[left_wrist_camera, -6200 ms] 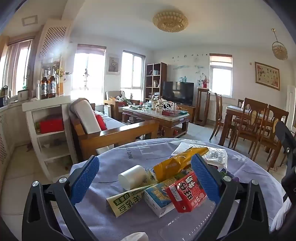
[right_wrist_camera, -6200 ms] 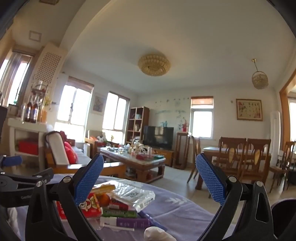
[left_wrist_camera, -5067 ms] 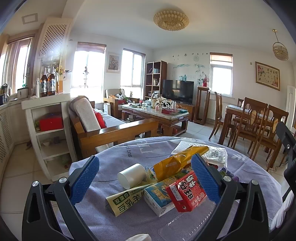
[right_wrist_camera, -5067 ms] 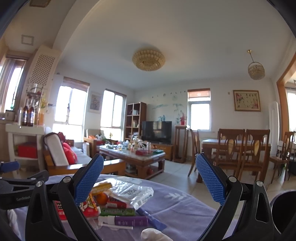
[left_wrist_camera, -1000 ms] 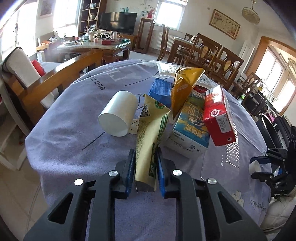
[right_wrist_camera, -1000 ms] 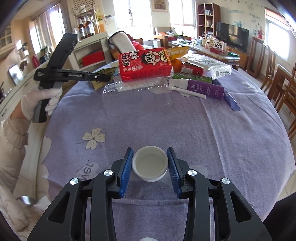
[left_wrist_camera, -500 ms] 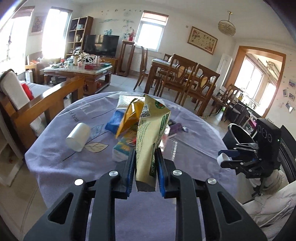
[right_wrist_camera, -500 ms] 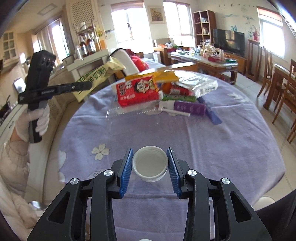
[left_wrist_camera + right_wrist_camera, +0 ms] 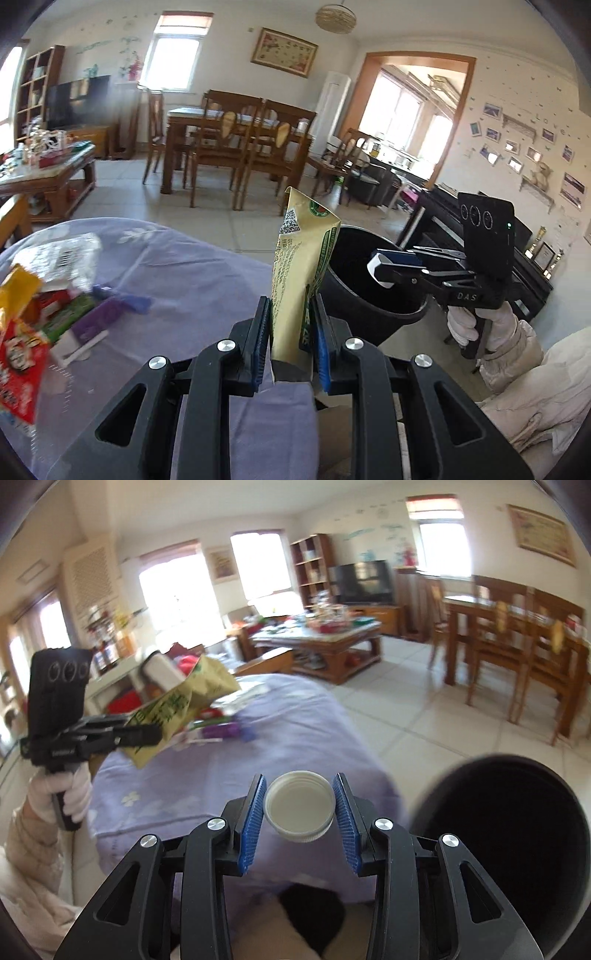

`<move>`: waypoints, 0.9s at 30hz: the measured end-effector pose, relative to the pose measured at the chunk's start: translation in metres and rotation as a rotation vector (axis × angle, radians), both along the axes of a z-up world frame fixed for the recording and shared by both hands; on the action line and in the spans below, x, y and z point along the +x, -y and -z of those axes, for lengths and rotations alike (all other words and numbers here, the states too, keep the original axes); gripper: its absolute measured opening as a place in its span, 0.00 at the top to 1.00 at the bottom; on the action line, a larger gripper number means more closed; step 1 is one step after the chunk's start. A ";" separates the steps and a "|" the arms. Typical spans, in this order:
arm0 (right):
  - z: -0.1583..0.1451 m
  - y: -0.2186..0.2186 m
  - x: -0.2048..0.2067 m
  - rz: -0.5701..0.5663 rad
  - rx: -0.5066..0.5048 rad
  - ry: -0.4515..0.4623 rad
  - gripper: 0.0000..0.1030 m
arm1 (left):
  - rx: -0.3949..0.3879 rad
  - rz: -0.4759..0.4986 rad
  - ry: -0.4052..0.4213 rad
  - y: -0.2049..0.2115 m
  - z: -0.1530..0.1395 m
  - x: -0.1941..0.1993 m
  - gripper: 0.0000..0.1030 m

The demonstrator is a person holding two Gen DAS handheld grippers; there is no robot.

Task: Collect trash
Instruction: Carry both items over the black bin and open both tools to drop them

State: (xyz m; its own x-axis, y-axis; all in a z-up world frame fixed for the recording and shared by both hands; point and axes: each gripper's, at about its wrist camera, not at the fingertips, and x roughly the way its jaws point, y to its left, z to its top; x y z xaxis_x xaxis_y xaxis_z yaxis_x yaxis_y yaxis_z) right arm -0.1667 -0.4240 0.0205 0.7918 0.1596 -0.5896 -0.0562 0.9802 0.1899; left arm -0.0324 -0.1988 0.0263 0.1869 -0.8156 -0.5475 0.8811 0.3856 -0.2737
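Observation:
My left gripper (image 9: 290, 343) is shut on a flattened yellow-green carton (image 9: 301, 266), which stands upright between the blue pads, above the near edge of the purple-clothed table (image 9: 207, 280). Just beyond it stands a black trash bin (image 9: 365, 284). My right gripper (image 9: 299, 808) is shut on a white plastic lid (image 9: 299, 806), held over the table's edge; the black trash bin (image 9: 517, 830) lies low to its right. In the left wrist view the right gripper (image 9: 391, 267) hovers over the bin's mouth with the white lid (image 9: 377, 266) in it.
Leftover trash (image 9: 40, 295) lies piled on the table's left side: a red box, a purple tube, a green pack, a clear bag. A wooden dining table with chairs (image 9: 236, 133) and a coffee table (image 9: 328, 642) stand on the tiled floor behind. A piano (image 9: 517, 254) is behind the bin.
Both grippers swung away from the trash pile toward the black bin, rising a little and rolling. The carton and the lid stay gripped. The bin now fills more of both views.

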 end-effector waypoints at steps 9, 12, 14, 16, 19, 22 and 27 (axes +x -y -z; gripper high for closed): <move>0.049 0.120 -0.065 0.281 0.040 -0.165 0.63 | 0.146 0.305 -0.057 0.196 0.035 -0.037 0.78; 0.068 0.138 -0.073 0.308 0.022 -0.210 0.63 | 0.216 0.354 -0.051 0.248 0.049 -0.043 0.78; 0.079 0.144 -0.072 0.310 0.003 -0.241 0.63 | 0.272 0.368 -0.039 0.280 0.058 -0.046 0.78; 0.088 0.146 -0.067 0.306 -0.027 -0.279 0.63 | 0.324 0.377 -0.033 0.304 0.066 -0.049 0.78; 0.101 0.151 -0.056 0.308 -0.082 -0.338 0.63 | 0.411 0.378 -0.016 0.333 0.085 -0.047 0.78; 0.111 0.153 -0.049 0.299 -0.096 -0.376 0.63 | 0.463 0.388 -0.008 0.342 0.096 -0.046 0.78; 0.126 0.153 -0.055 0.297 -0.086 -0.393 0.63 | 0.488 0.393 0.010 0.342 0.106 -0.041 0.78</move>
